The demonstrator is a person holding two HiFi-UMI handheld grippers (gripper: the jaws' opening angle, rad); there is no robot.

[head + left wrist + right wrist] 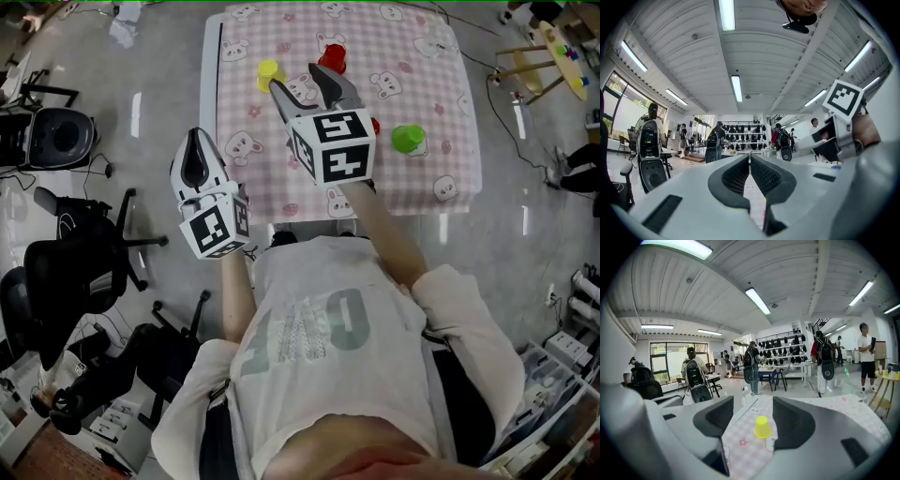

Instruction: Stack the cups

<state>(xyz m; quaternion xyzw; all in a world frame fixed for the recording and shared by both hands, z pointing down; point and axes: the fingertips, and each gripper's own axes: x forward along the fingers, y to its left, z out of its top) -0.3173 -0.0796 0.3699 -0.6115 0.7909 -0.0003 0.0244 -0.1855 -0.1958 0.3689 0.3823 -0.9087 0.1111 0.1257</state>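
Observation:
A yellow cup (269, 73) stands upside down on the pink checked tablecloth (281, 178) at the far left. A red cup (332, 58) sits further back and a green cup (408, 139) to the right. A bit of another red thing (375, 125) peeks out behind the right gripper's marker cube. My right gripper (300, 82) hovers over the table, open and empty. In the right gripper view the yellow cup (762, 426) stands ahead of the jaws, apart from the right gripper (752, 416). My left gripper (197, 164) hangs left of the table, shut on nothing, as the left gripper (750, 161) shows in its own view.
Black office chairs (75, 272) crowd the floor at the left. A wooden stool (548, 56) stands at the table's far right. Several people with backpacks (693, 373) and a table with chairs (780, 373) fill the room beyond. The table's near edge (356, 211) is close to the person.

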